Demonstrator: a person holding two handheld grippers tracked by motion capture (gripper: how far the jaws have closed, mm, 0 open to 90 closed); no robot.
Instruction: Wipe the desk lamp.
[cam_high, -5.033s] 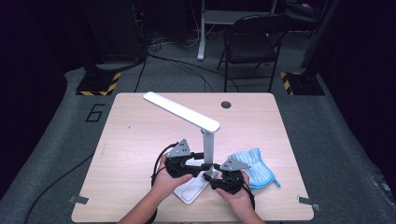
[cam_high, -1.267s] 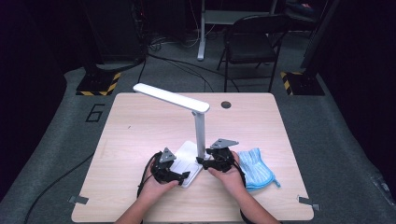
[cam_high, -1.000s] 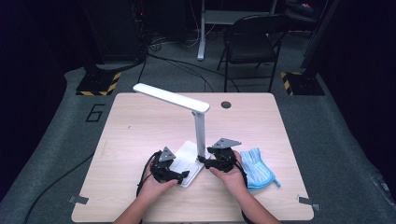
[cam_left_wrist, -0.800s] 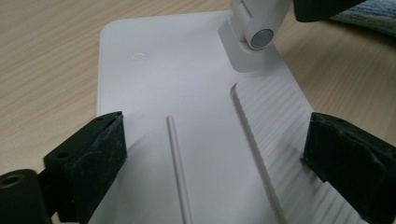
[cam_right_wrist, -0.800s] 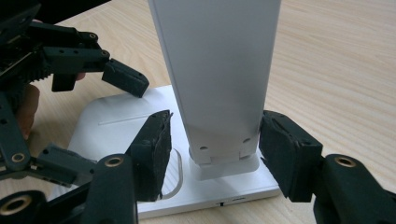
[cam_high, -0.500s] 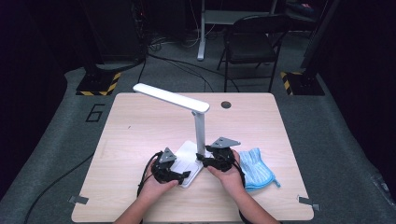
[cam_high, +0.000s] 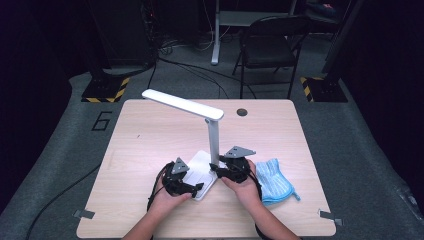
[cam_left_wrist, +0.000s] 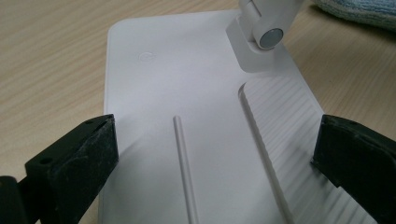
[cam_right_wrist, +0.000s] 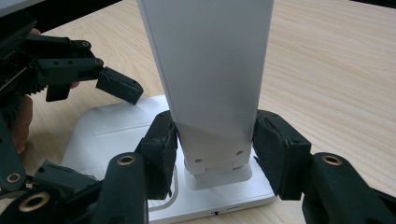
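Observation:
A white desk lamp stands near the table's front edge, with its flat base (cam_high: 202, 172), upright post (cam_high: 214, 140) and long head (cam_high: 182, 104). My right gripper (cam_high: 220, 171) is shut on the post just above the base; in the right gripper view its pads (cam_right_wrist: 161, 149) press both sides of the post (cam_right_wrist: 210, 84). My left gripper (cam_high: 192, 186) is open at the base's near left. In the left gripper view its jaws stand wide apart on either side of the base (cam_left_wrist: 187, 93), near the post's hinge (cam_left_wrist: 266, 37). The right gripper view also shows the left gripper (cam_right_wrist: 93, 135) over the base.
A folded blue cloth (cam_high: 274, 181) lies just right of my right hand. The wooden table (cam_high: 150, 135) has a round cable hole (cam_high: 242, 112) at the back. A black folding chair (cam_high: 270, 47) and stands with hazard-striped bases are on the floor beyond.
Since five seconds ago the lamp has shifted left and away, and my right gripper has closed on its post. Over the last second nothing has visibly moved.

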